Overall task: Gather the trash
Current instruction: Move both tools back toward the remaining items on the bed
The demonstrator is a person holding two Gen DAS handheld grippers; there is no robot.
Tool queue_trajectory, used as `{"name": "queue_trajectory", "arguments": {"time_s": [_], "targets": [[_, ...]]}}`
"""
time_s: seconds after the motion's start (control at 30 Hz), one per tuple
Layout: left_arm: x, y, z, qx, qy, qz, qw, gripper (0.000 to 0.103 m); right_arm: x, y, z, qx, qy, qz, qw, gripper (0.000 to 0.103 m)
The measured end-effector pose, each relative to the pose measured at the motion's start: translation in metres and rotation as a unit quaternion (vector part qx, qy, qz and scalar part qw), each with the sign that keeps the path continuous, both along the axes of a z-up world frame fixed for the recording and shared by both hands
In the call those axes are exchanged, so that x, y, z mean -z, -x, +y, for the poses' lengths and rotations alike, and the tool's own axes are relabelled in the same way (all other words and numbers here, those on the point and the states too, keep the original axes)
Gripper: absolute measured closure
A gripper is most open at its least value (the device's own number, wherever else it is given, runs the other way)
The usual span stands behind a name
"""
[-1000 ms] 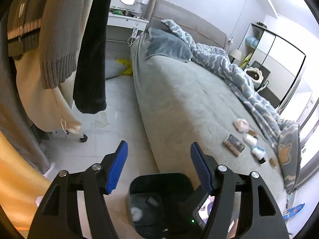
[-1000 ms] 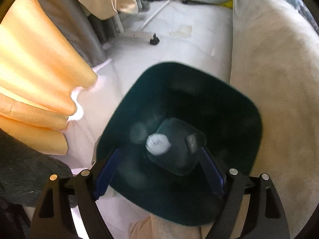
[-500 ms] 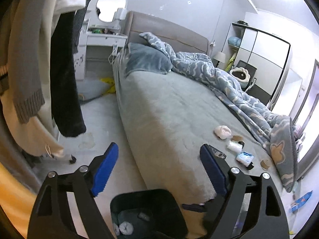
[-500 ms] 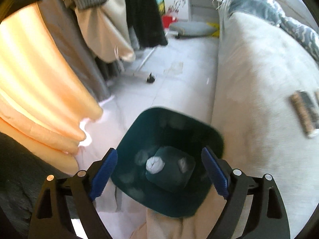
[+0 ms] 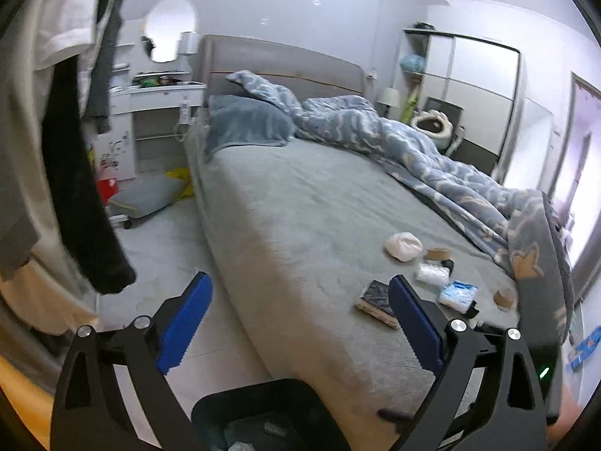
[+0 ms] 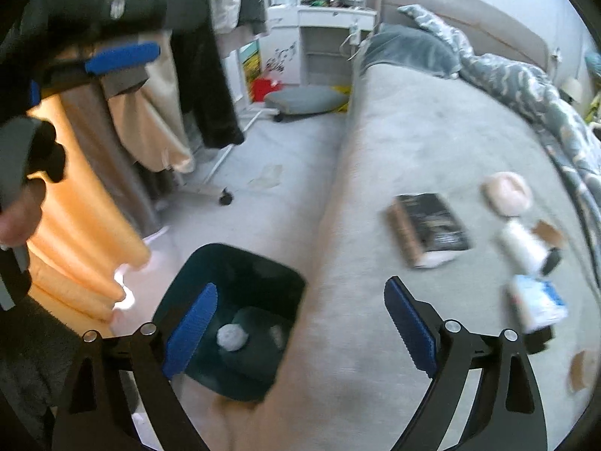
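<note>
Left gripper (image 5: 296,323) and right gripper (image 6: 300,329) both empty, jaws just widening to full spread. Dark green plastic bin (image 6: 229,323) sitting near-left of grey bed (image 6: 432,143), holding white crumpled wad (image 6: 232,337).

Bin (image 6: 229,315) on floor, at bed's (image 6: 432,143) nine o'clock (wad (image 6: 232,337) inside); book (image 6: 428,229) on bed, box (image 6: 537,304) at book's four o'clock.

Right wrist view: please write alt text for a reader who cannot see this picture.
The open, empty right gripper hovers above a dark trash bin on the floor beside a grey bed; a white wad lies inside the bin. On the bed lie a dark book and small clutter.
</note>
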State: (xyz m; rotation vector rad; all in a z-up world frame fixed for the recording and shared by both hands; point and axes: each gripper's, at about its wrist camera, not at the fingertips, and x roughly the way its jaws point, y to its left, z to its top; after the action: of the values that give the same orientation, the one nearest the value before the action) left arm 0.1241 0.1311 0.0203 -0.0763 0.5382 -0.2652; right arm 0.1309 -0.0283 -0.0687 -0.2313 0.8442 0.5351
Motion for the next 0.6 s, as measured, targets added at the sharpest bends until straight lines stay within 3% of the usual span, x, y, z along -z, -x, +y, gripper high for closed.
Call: {"name": "queue_trajectory", "arguments": {"time_s": [0.2,0.43,0.6], "targets": [[0.008,-0.017,-0.013,0.025,0.015,0.018,0.9994,0.005,-0.015,-0.004,-0.039,0.037,0.000,-0.019,0.999,0.008],[0.016,-0.025,-0.035,0.059,0.007,0.020,0.9981,0.005,-0.028,-0.010,-0.086,0.078,-0.020,-0.033,0.996,0.004],[0.034,-0.028,-0.055,0.097,0.002,0.044,0.9943,0.005,-0.034,-0.016,-0.110,0.107,-0.031,-0.040,0.993,0.004]]}}
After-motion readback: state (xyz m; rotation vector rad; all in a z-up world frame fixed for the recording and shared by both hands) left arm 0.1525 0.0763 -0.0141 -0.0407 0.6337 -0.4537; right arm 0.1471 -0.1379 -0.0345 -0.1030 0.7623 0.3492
